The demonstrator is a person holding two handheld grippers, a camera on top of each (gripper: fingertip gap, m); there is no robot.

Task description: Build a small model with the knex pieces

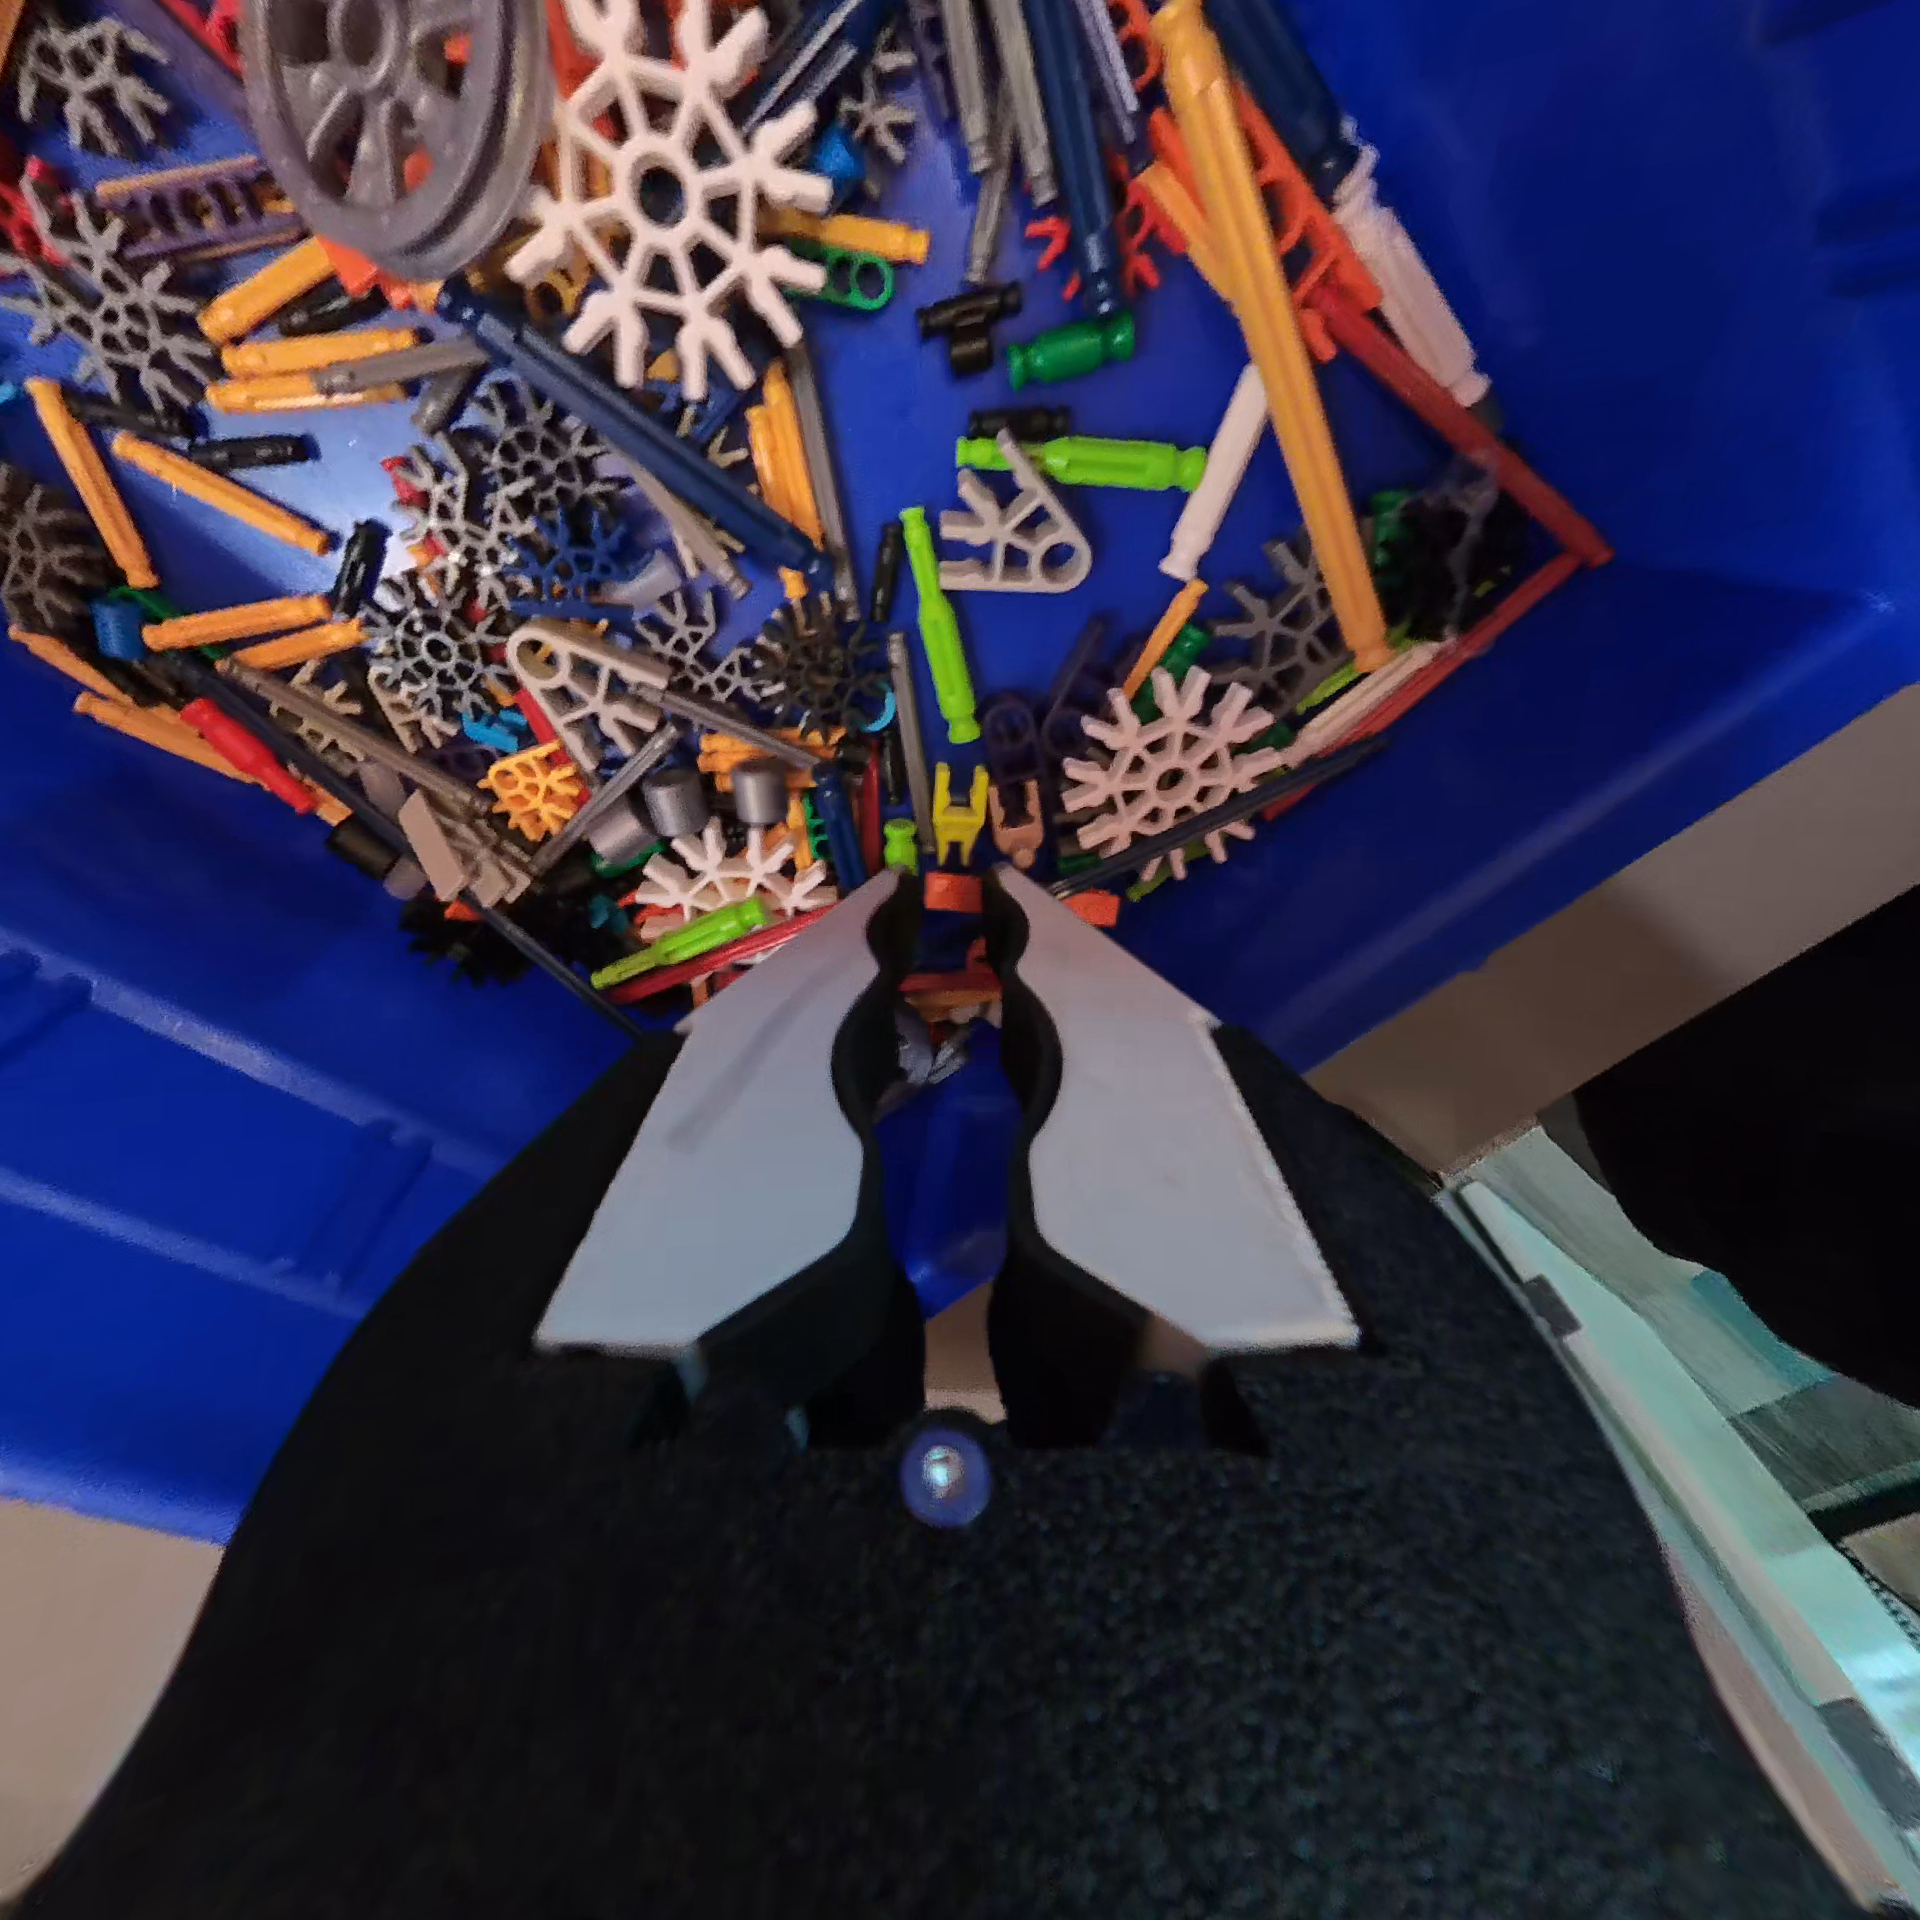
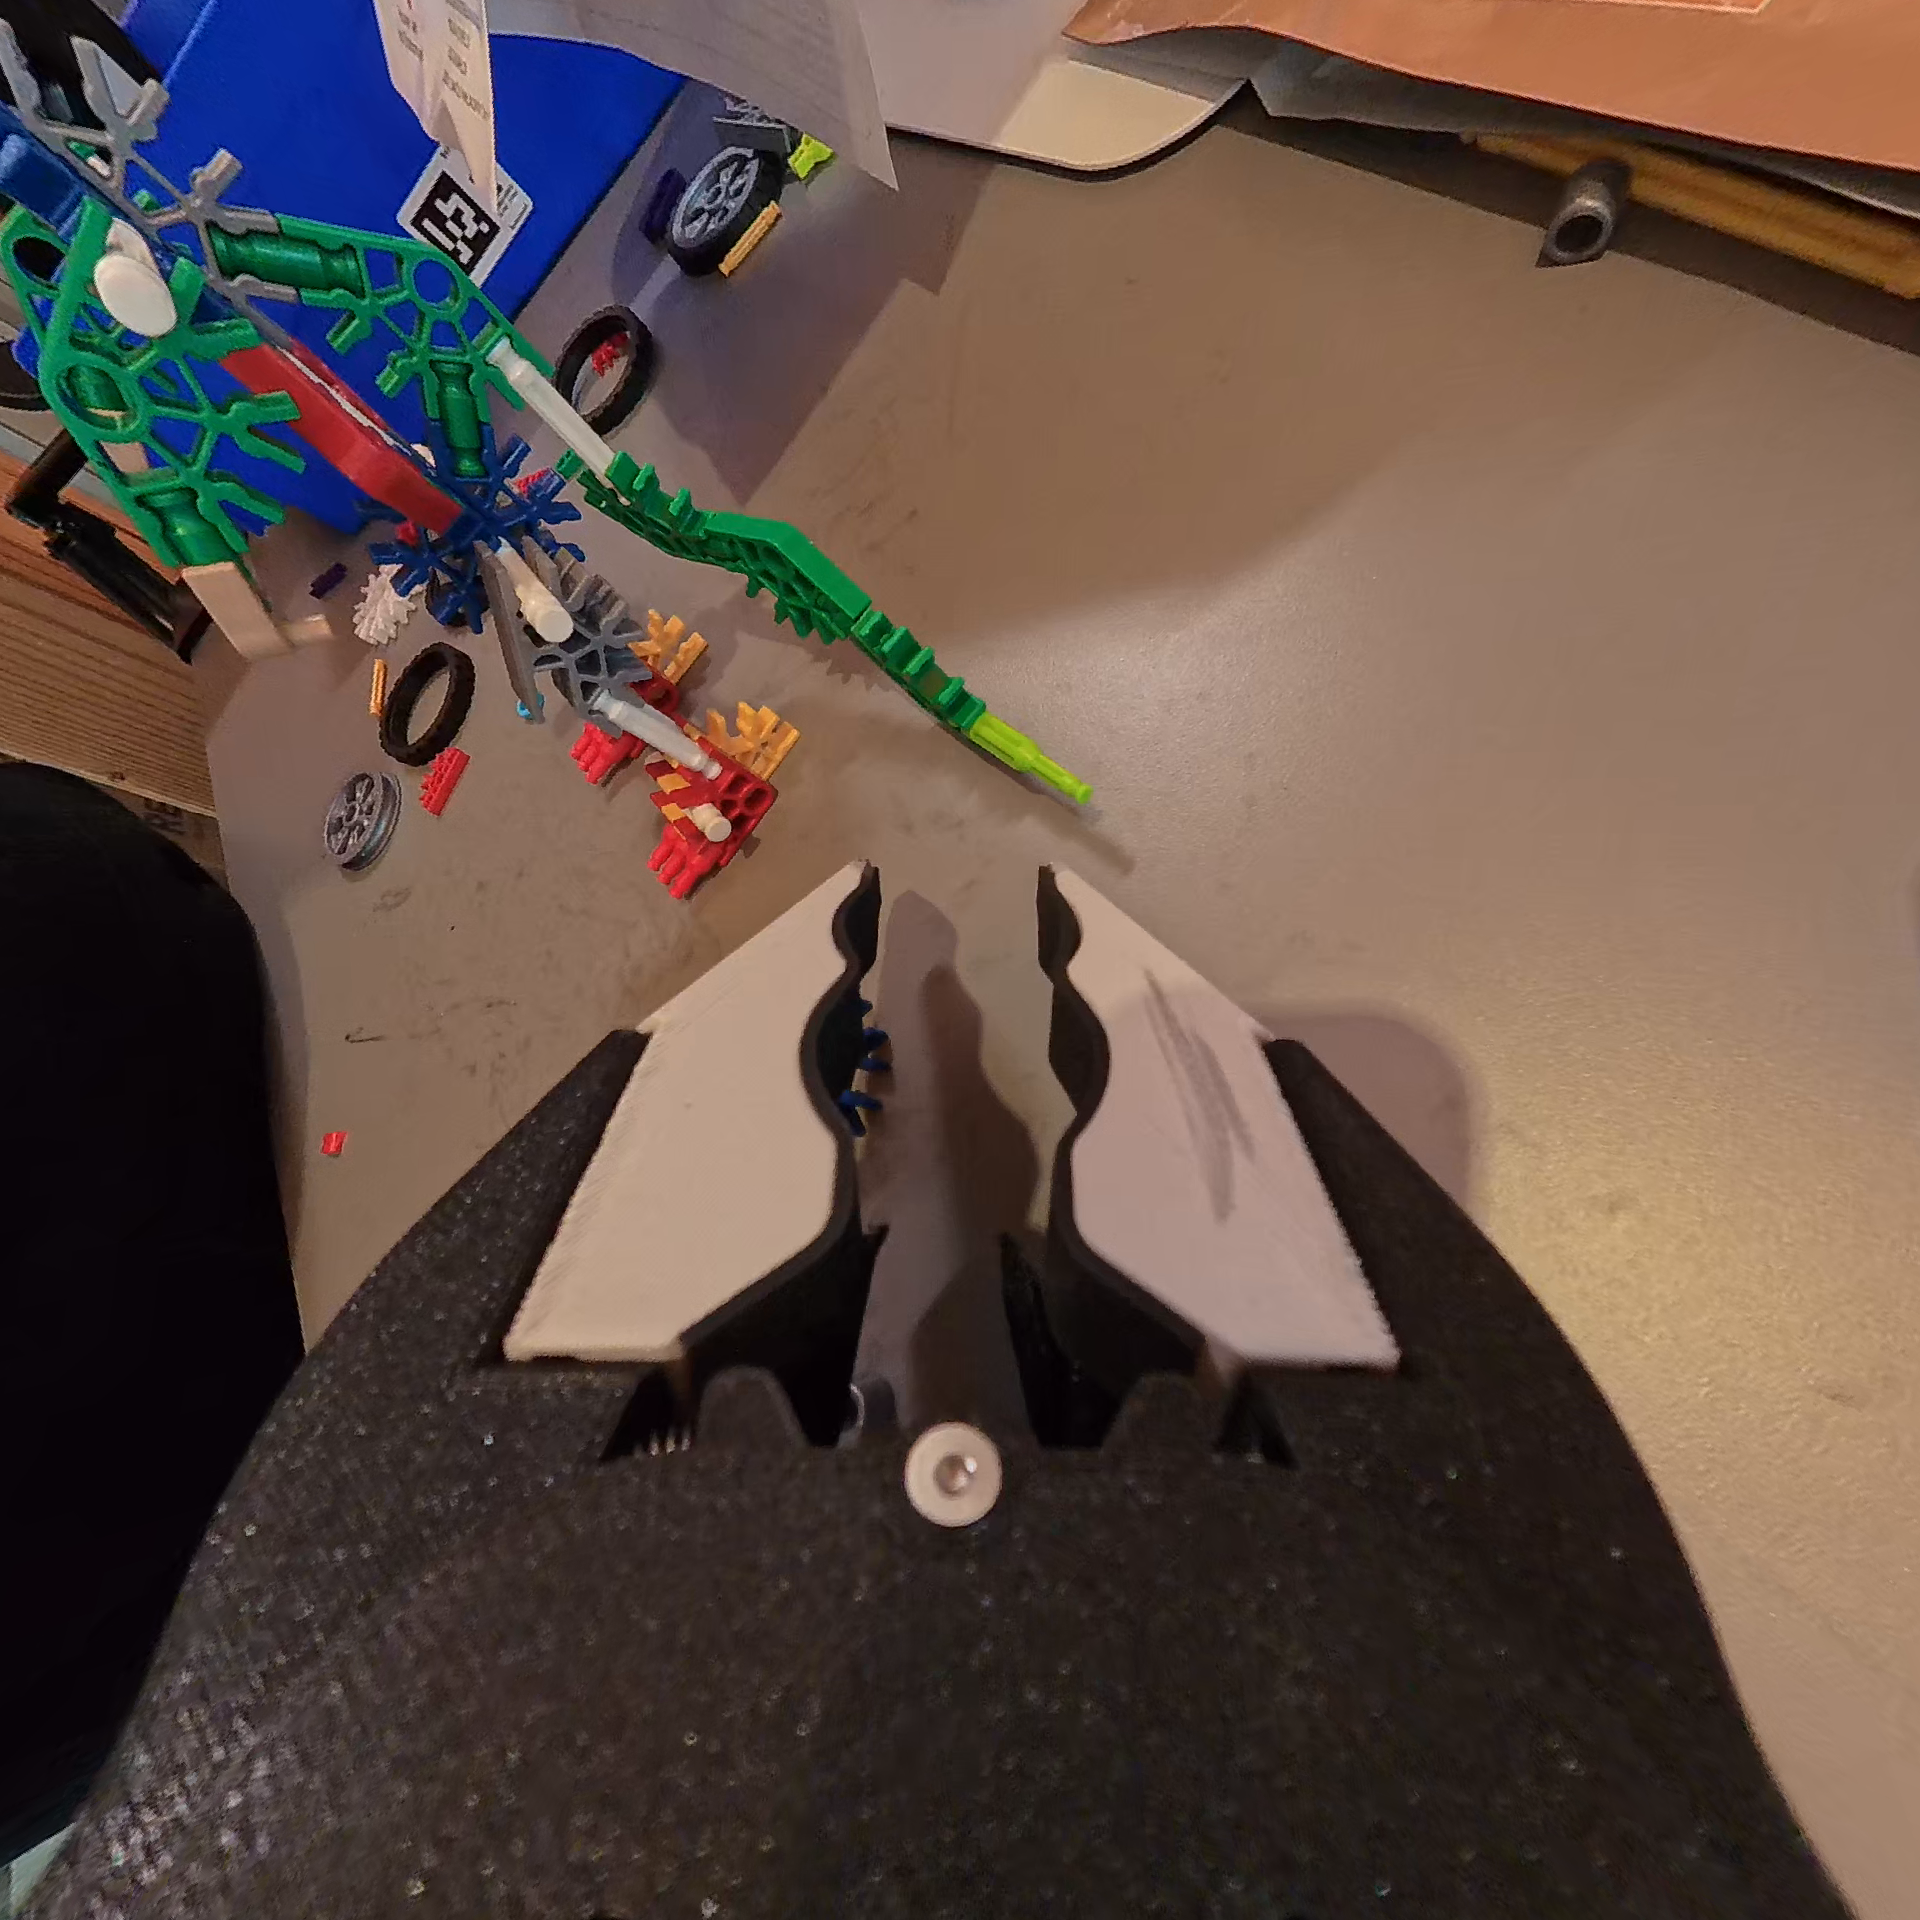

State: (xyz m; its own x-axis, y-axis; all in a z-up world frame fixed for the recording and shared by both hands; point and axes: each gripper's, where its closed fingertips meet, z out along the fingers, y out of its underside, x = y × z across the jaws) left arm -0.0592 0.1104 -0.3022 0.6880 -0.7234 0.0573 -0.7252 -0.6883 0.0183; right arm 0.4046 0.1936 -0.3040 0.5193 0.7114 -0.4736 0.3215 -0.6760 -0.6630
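Note:
My left gripper (image 1: pixel 945 878) reaches into a blue bin (image 1: pixel 1558 260) full of loose plastic rods and connectors. Its jaws are nearly together, with a small orange piece (image 1: pixel 951 891) pinched between the tips. A yellow clip (image 1: pixel 961 810) and a white snowflake connector (image 1: pixel 1169 774) lie just beyond. My right gripper (image 2: pixel 956 878) hovers open above the grey table (image 2: pixel 1455 727). A blue spiky connector (image 2: pixel 864 1070) shows at its left finger's inner side; I cannot tell if it rests on the table. A green built model (image 2: pixel 156 364) with a green toothed arm (image 2: pixel 790 582) stands ahead to the left.
A large white snowflake connector (image 1: pixel 665 197) and a grey wheel (image 1: pixel 395 125) lie at the bin's far end. By the model lie black tyres (image 2: pixel 426 701), a grey wheel (image 2: pixel 358 821) and red and orange connectors (image 2: pixel 717 800). Cardboard (image 2: pixel 1558 62) lines the back. A person's dark clothing (image 2: pixel 104 1143) is at the left. My right fingertips sit around 50 centimetres from my left ones. My left tips are roughly 4 centimetres from the white snowflake connector (image 1: pixel 1169 774).

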